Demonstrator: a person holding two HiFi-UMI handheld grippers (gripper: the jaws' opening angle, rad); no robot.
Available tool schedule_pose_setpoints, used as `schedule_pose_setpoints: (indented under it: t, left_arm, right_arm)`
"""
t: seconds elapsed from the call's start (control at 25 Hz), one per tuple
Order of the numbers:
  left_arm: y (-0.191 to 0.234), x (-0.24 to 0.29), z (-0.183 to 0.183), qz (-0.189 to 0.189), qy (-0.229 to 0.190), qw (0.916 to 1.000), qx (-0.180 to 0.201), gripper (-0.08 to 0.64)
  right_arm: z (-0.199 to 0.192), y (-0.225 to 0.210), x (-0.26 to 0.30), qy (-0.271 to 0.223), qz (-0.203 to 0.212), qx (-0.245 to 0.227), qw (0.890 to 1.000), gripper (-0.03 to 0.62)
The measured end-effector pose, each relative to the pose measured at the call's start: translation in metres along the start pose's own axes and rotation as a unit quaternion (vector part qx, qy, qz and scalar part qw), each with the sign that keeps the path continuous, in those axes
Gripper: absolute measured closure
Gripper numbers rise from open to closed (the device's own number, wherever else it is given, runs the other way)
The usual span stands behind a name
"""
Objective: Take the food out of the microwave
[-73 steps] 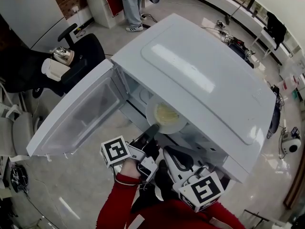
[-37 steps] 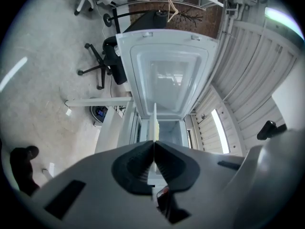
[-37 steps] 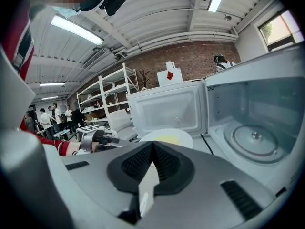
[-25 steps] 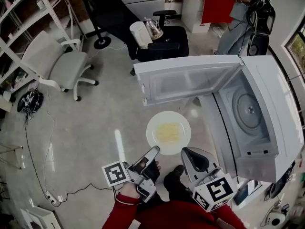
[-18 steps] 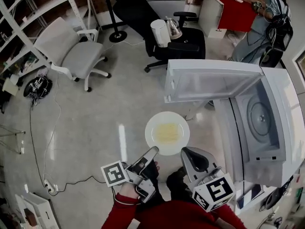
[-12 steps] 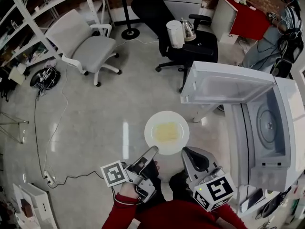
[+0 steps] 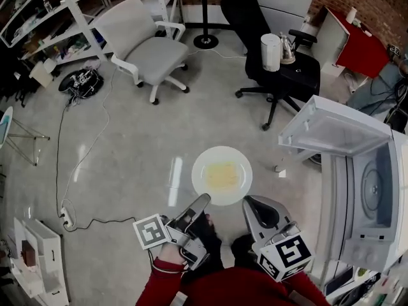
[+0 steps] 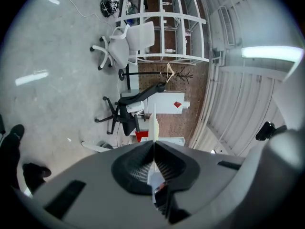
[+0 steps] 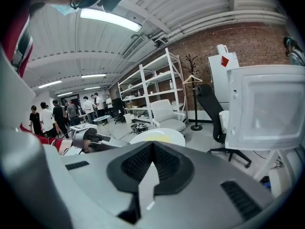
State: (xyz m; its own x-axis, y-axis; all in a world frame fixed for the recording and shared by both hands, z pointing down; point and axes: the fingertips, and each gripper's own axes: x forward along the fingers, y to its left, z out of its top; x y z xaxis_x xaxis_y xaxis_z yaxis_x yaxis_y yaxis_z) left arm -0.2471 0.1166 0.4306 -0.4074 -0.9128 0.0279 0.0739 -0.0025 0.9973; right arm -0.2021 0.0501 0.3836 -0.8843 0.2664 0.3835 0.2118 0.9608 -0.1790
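Already clear of the open microwave (image 7: 363,190), whose door (image 7: 335,131) swings wide at the right, a white plate (image 7: 199,171) of pale yellow food (image 7: 222,175) hangs in mid-air. It is pinched at its near rim by the closed jaws of the left gripper (image 7: 203,201). The right gripper (image 7: 250,204), its jaws together on nothing, sits just beside the rim, and whether it touches cannot be told. The hazard, on this showing, is the one-sided hold. A thin rim clamped at a single point leaves the plate free to tip or slip, and with no table beneath, a drop would mean a broken plate and spilled food. Below lies a glossy grey floor (image 7: 115,145) with a cable (image 7: 95,220) trailing across it. Around it stand white shelving (image 7: 38,18), a white office chair (image 7: 143,46) and a black chair (image 7: 284,75) carrying a white jug (image 7: 271,51) and a kettle (image 7: 287,43). The right gripper view shows people (image 9: 52,113) gathered in the distance under strip lights.
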Motion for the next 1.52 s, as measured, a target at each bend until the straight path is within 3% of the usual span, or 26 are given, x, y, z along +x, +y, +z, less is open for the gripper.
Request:
schedule_pose_setpoints:
  t: [0.96,1.52]
  left_arm:
    - [-0.010,-0.079,0.075,-0.018,-0.137,0.9904,0.013,0.545]
    - [-0.014,-0.101,0.087,-0.021,-0.167,0.9857,0.016,0.544]
  right_arm:
    - [0.012,0.073,0.066,0.017,0.107,-0.054,0.993,0.581]
    - [0.012,0.094,0.078,0.019,0.136,-0.065,0.988,0.581]
